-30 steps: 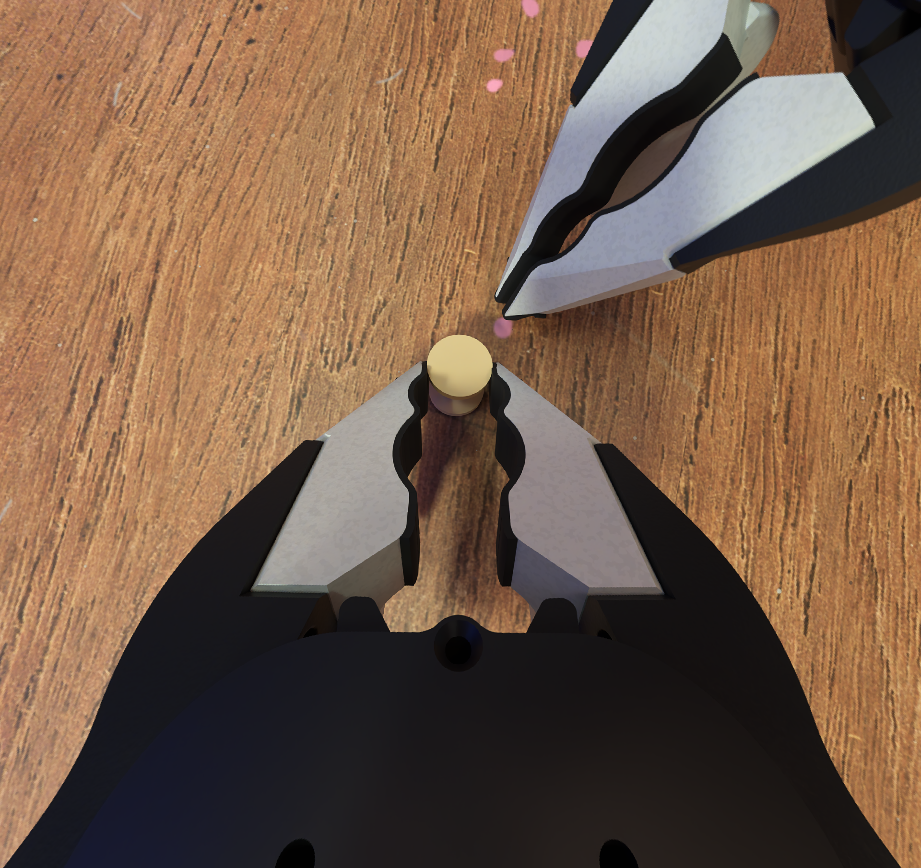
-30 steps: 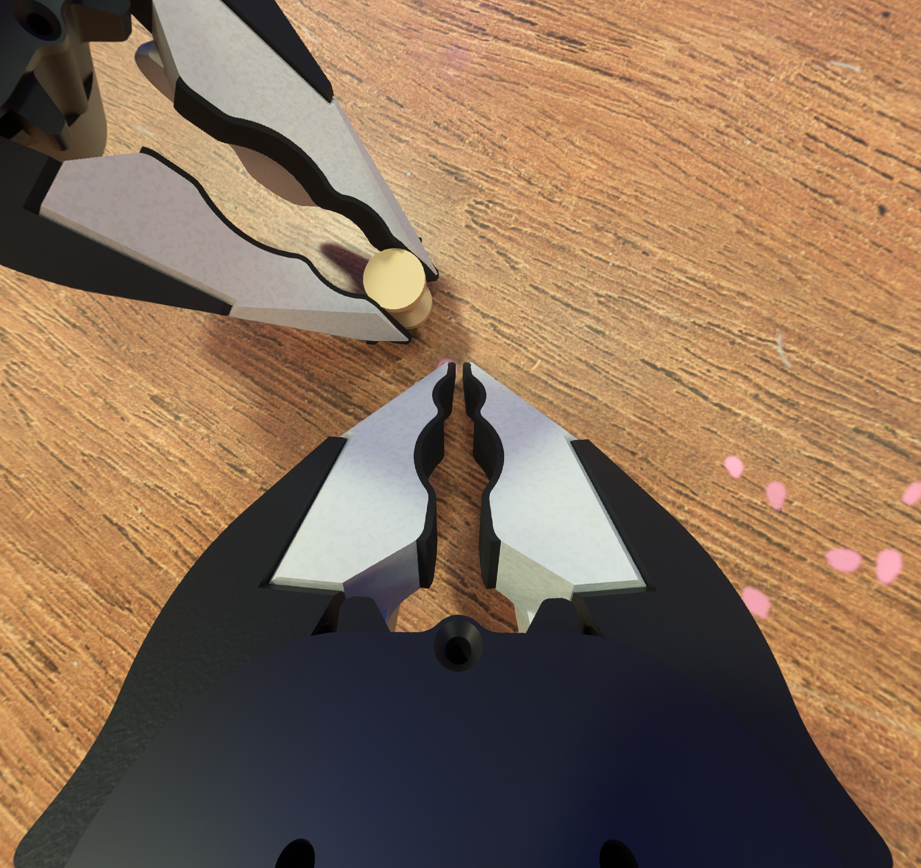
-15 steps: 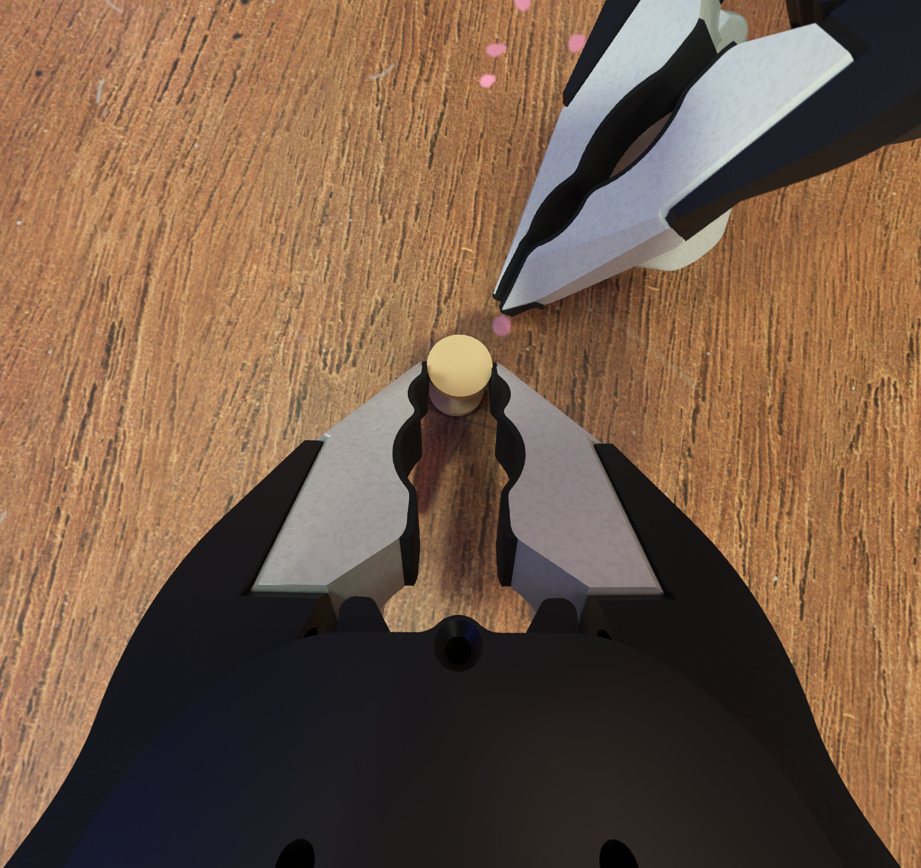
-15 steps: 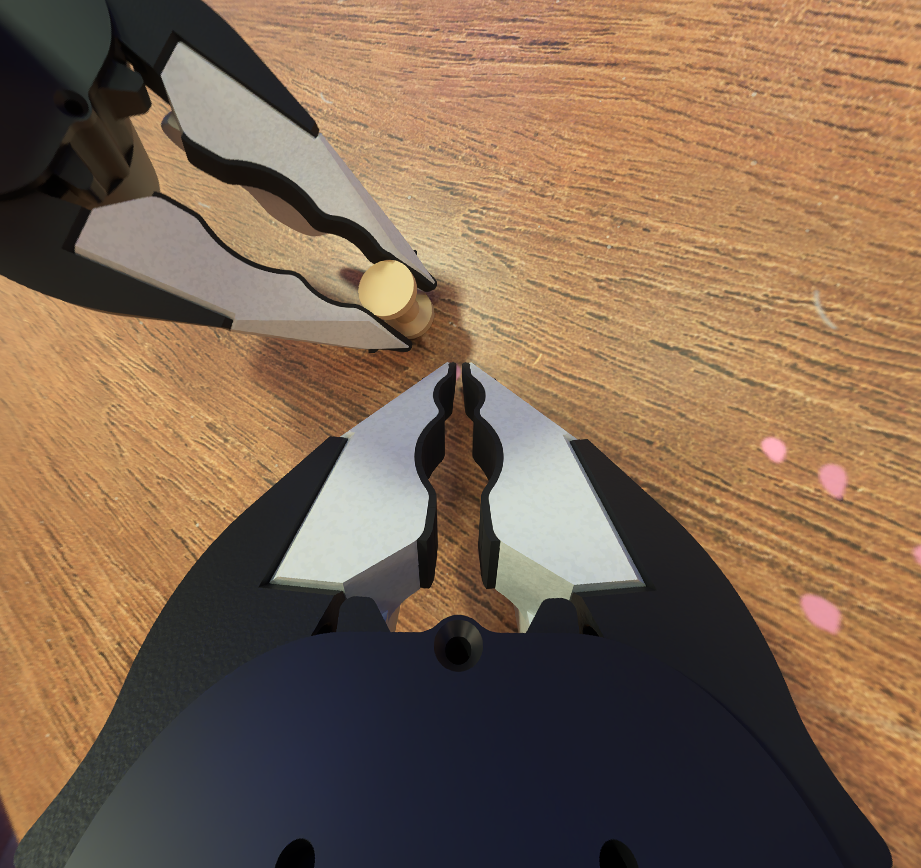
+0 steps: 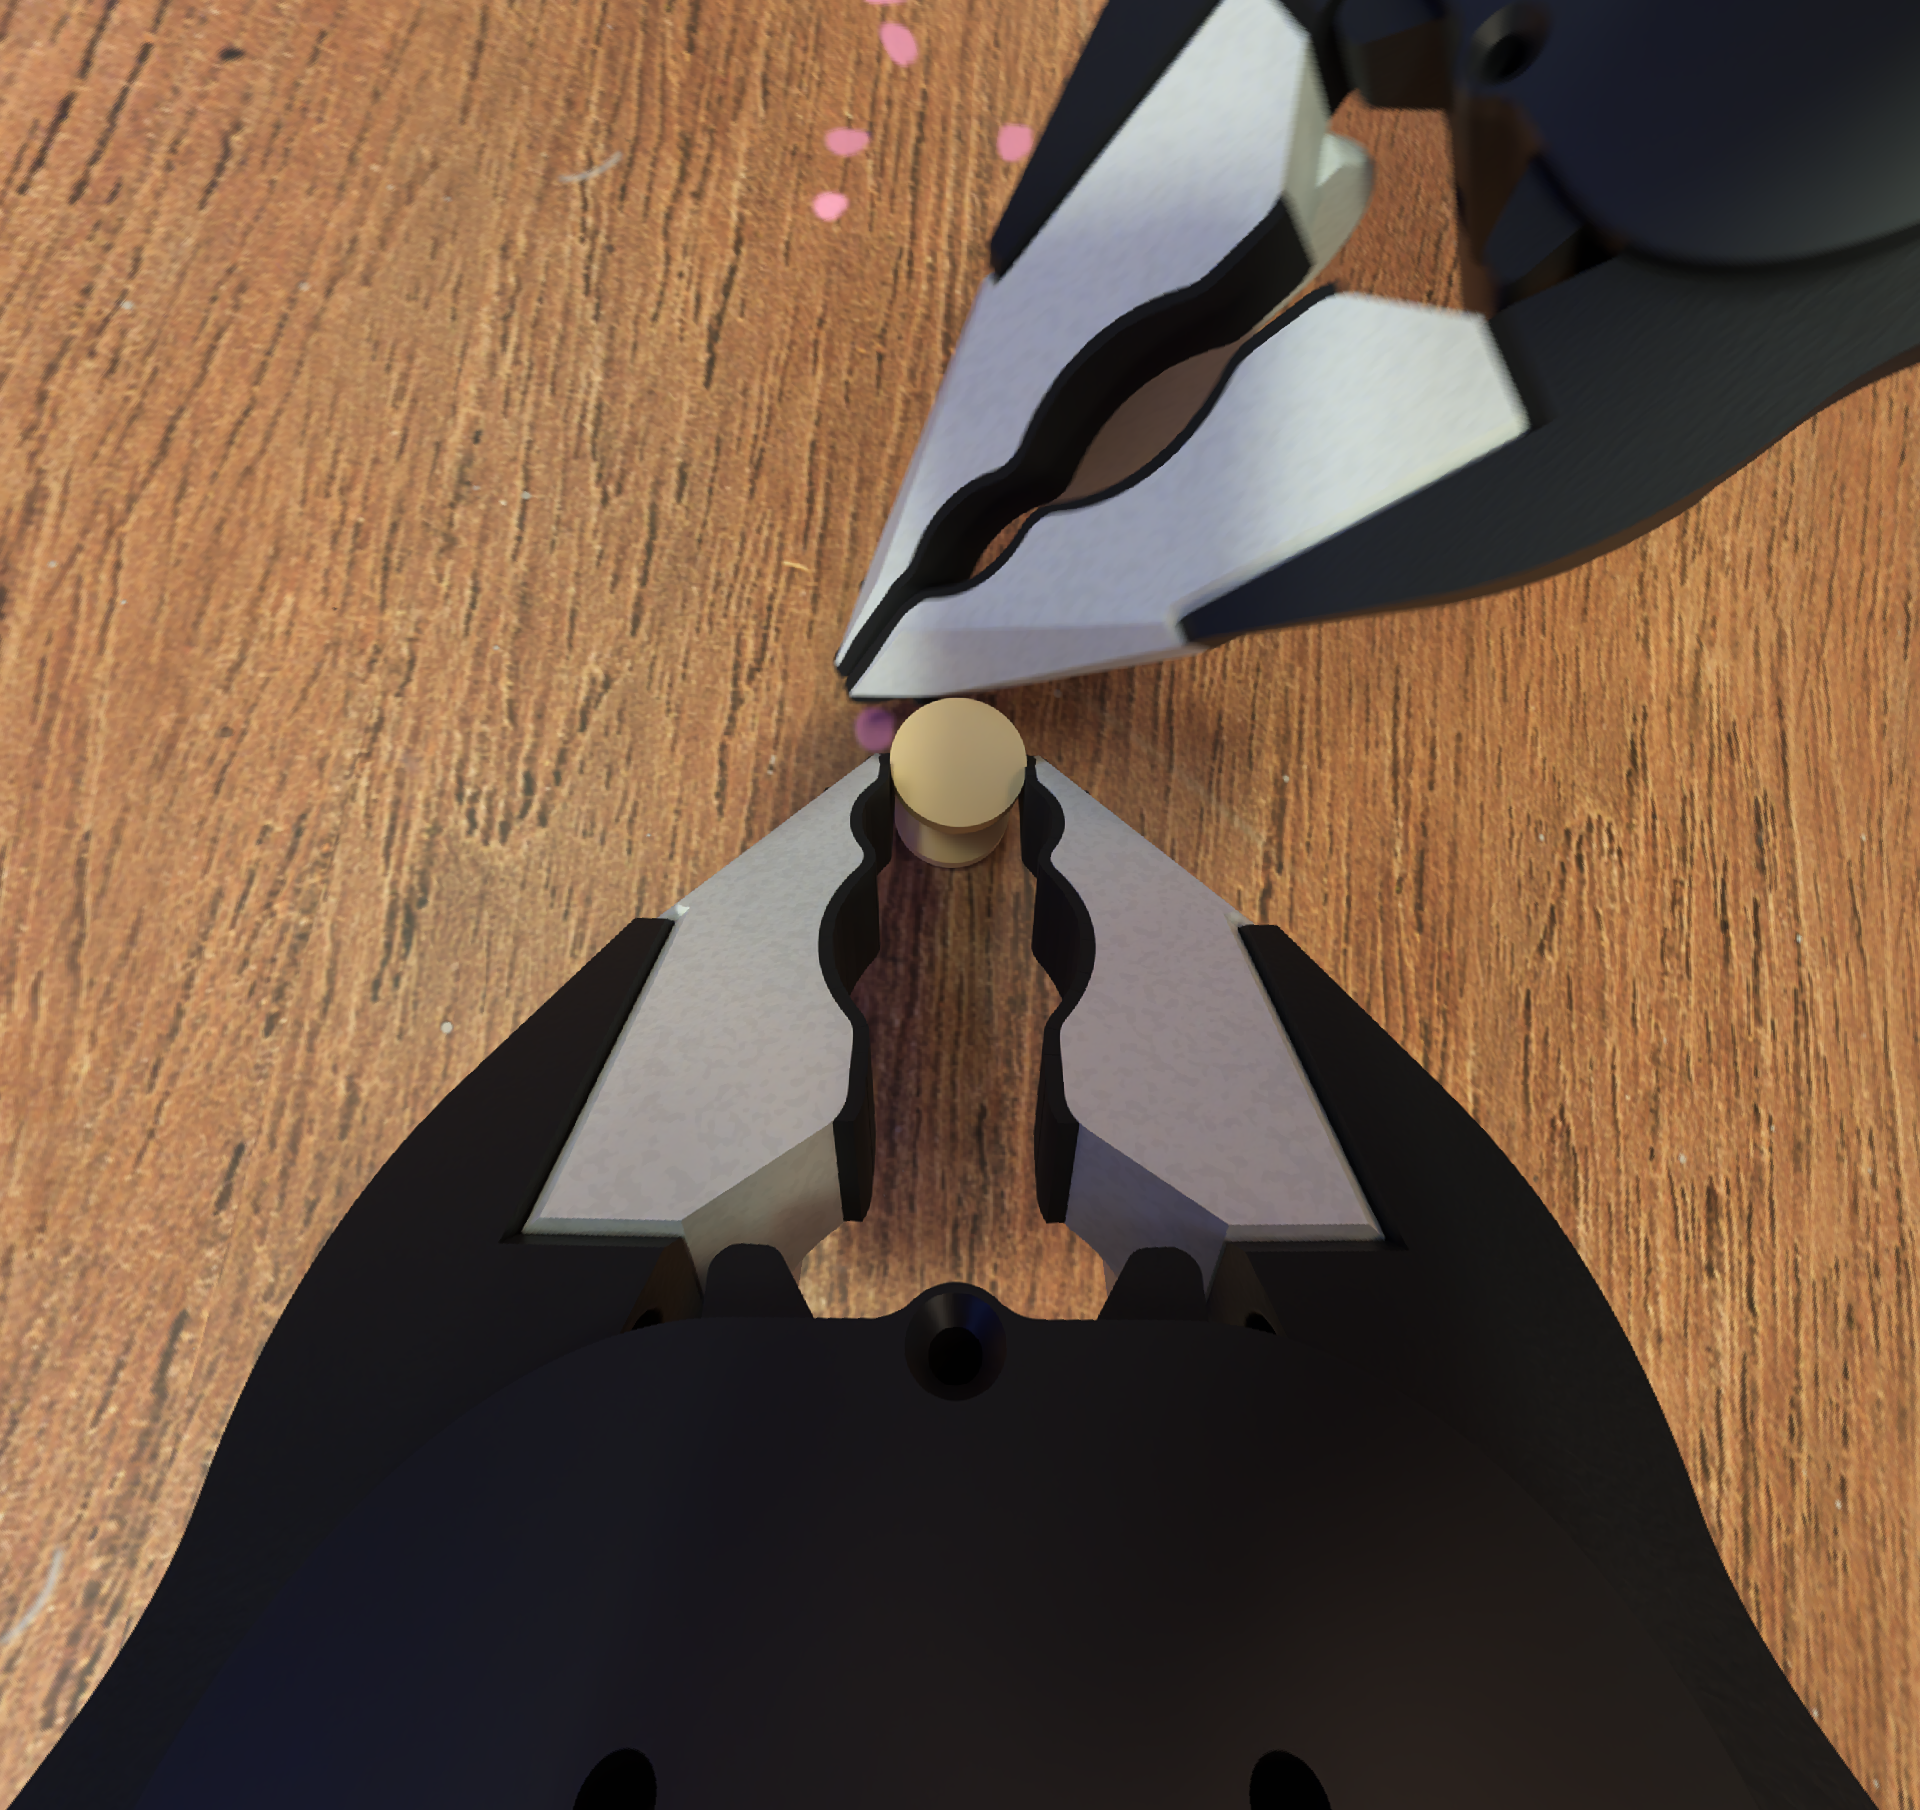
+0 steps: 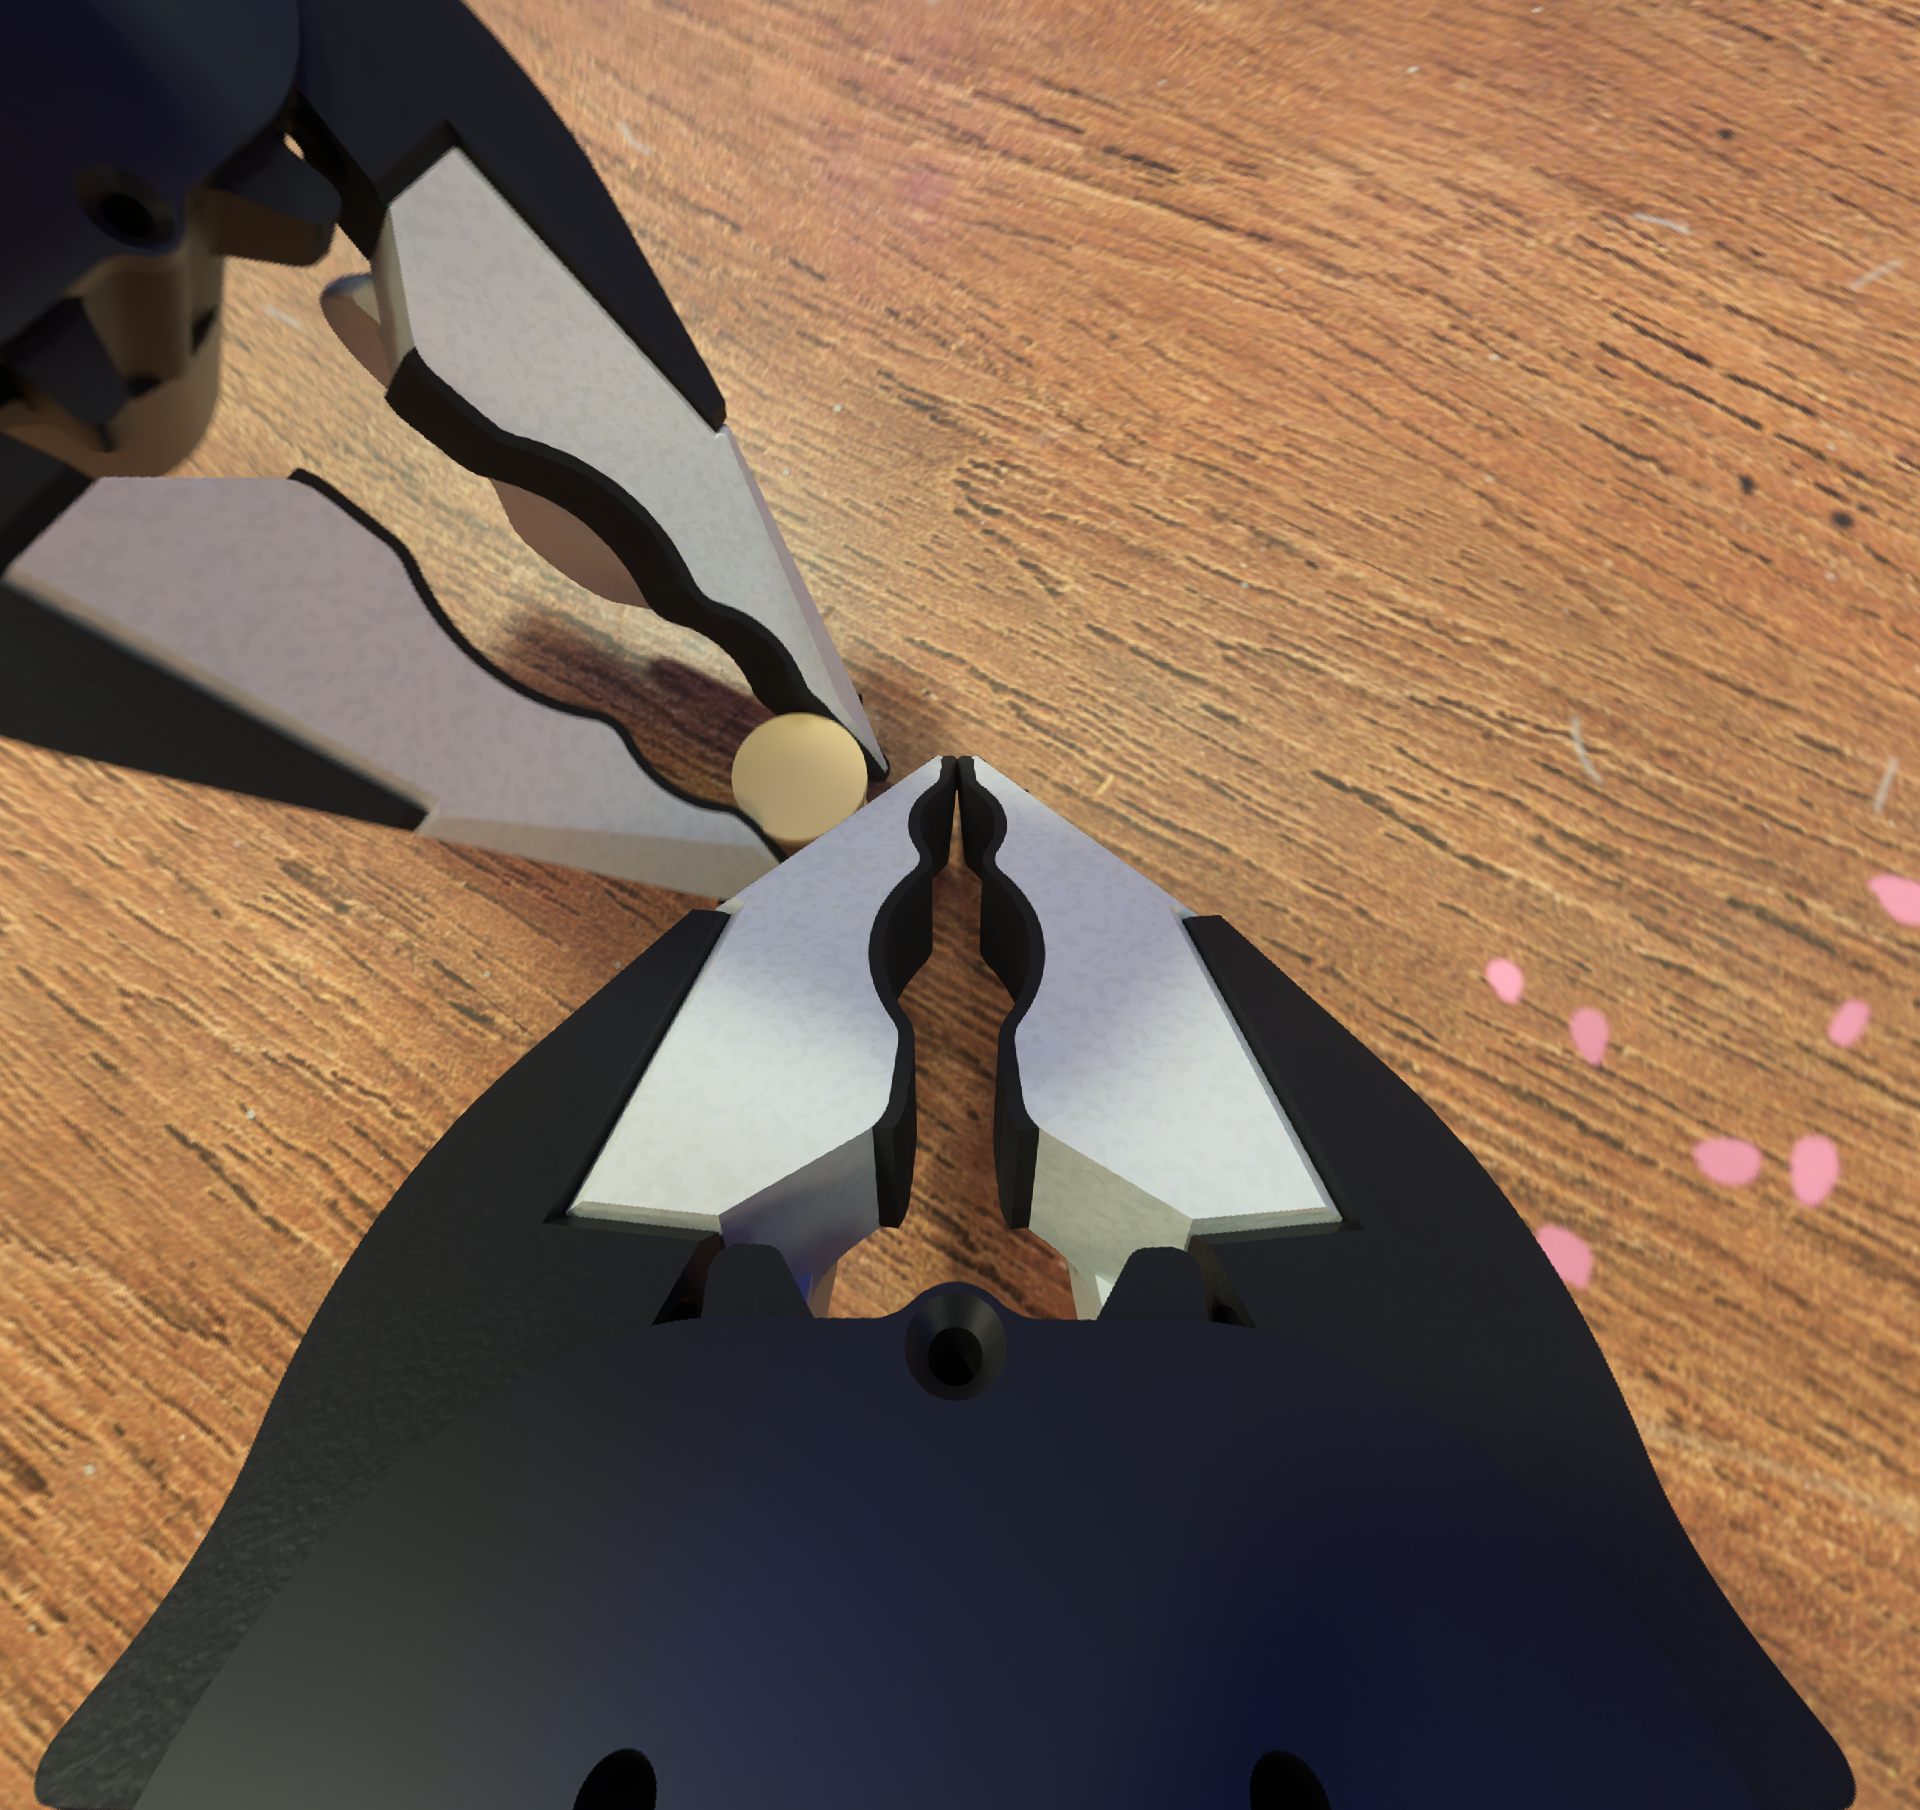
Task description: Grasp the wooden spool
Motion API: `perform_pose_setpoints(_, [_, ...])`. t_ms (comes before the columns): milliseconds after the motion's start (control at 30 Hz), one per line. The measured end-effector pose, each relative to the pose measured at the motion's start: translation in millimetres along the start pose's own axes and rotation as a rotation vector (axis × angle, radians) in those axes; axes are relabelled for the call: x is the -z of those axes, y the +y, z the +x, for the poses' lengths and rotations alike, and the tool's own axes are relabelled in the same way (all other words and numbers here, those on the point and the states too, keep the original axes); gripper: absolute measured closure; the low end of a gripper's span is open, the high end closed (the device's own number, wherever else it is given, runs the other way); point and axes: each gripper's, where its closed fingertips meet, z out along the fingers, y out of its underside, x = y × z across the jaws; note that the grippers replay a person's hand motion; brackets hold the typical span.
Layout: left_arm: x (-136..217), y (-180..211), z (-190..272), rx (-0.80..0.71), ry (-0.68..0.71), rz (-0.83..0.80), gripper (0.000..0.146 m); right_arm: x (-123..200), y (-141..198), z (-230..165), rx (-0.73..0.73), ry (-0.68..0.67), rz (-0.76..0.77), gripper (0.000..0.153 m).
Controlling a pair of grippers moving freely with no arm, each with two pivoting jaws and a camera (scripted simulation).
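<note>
Risk, as judgement: right gripper (image 6: 954, 773), fingers nearly pressed together and holding nothing, has tips just beside spool (image 5: 957, 758); nudge from it could knock spool out of grip. Grip itself only at very fingertips of left gripper (image 5: 957, 784), so spool could slip or tilt if lifted.

Spool: small, pale tan wood, flat round top cap, narrower stem below, upright. Sits on wooden table (image 5: 364, 513), clamped between left gripper tips. Pink specks (image 5: 847, 139) on table beyond spool.
</note>
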Motion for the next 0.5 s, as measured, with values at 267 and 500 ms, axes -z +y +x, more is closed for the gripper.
perform_pose_setpoints(267, [2.0, -0.9, -16.0, 0.006, -0.063, 0.006, 0.123, 44.3, -14.9, 44.0, -0.205, -0.075, 0.195, 0.152])
perform_pose_setpoints(500, [3.4, -0.2, -16.9, 0.024, -0.054, 0.022, 0.123, 68.4, -4.0, 54.2, -0.146, -0.077, 0.222, 0.152])
